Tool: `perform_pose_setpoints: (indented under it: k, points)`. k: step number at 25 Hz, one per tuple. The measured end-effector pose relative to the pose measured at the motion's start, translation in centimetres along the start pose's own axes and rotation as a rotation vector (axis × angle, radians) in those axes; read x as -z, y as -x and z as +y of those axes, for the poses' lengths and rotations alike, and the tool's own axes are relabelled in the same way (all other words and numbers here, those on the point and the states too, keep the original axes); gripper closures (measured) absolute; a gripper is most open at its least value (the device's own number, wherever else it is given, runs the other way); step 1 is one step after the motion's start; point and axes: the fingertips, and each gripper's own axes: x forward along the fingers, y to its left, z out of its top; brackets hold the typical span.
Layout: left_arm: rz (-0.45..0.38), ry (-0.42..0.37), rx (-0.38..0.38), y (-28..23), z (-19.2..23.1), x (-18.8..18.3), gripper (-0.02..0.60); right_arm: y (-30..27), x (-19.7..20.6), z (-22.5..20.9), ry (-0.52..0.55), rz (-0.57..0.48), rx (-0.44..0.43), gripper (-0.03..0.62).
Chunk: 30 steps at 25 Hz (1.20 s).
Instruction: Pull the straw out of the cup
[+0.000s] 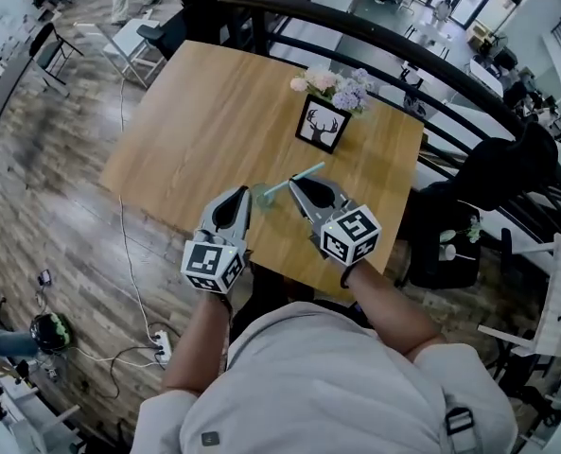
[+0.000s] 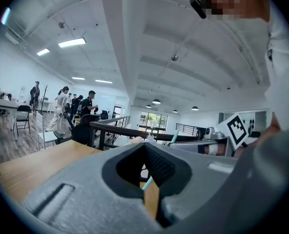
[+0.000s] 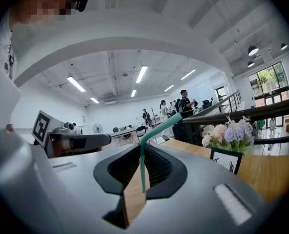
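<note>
So the count: one straw (image 1: pixel 294 180), one cup (image 1: pixel 262 198), two grippers, one wooden table (image 1: pixel 195 112) and one flower box (image 1: pixel 322 123) with a deer picture on it. The straw sits on the near side of the flower box, slanting from the cup up toward the box, free end pointing at it. It's thin and teal with a bend near the top. The cup is small, pale green and see-through, honestly hard to make out. The right gripper (image 1: pixel 298 186), near side of the box, has its jaws pinched together on the straw. The left gripper (image 1: pixel 243 195), just beside the cup, has its jaws together too, gripping nothing I can see.
</note>
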Motion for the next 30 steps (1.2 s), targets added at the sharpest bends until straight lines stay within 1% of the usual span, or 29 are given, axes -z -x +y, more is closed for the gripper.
perform_pose_setpoints:
  k: [5, 9, 11, 15, 19, 21, 24, 30]
  points:
    - [-0.065, -0.054, -0.011, 1.9, -3.1, -3.5, 0.577, 3.2, -3.1, 2.0, 0.054, -0.050, -0.038, 0.553]
    - [-0.098, -0.080, -0.025, 4.4, -5.6, -5.0, 0.577, 6.0, -4.7, 3.7, 0.089, -0.085, -0.056, 0.553]
    - [-0.101, -0.085, -0.036, 5.8, -6.8, -4.9, 0.577, 7.2, -4.8, 4.5, 0.100, -0.091, -0.068, 0.553]
    - [-0.071, -0.076, -0.052, 8.0, -8.5, -3.2, 0.577, 9.2, -3.8, 5.5, 0.100, -0.078, -0.082, 0.553]
    - [-0.075, -0.018, -0.056, 9.9, -8.7, -2.8, 0.577, 10.5, -2.9, 6.3, 0.098, -0.077, -0.083, 0.553]
    - [-0.075, -0.029, -0.057, 10.8, -9.0, -2.8, 0.577, 11.2, -2.5, 7.1, 0.095, -0.080, -0.079, 0.553]
    - [-0.071, -0.053, -0.034, 12.5, -9.6, -2.8, 0.577, 12.2, -2.5, 9.0, 0.098, -0.091, -0.065, 0.553]
    - [-0.076, -0.071, 0.013, 18.3, -10.0, -2.8, 0.577, 13.5, -1.5, 14.7, 0.103, -0.104, -0.028, 0.553]
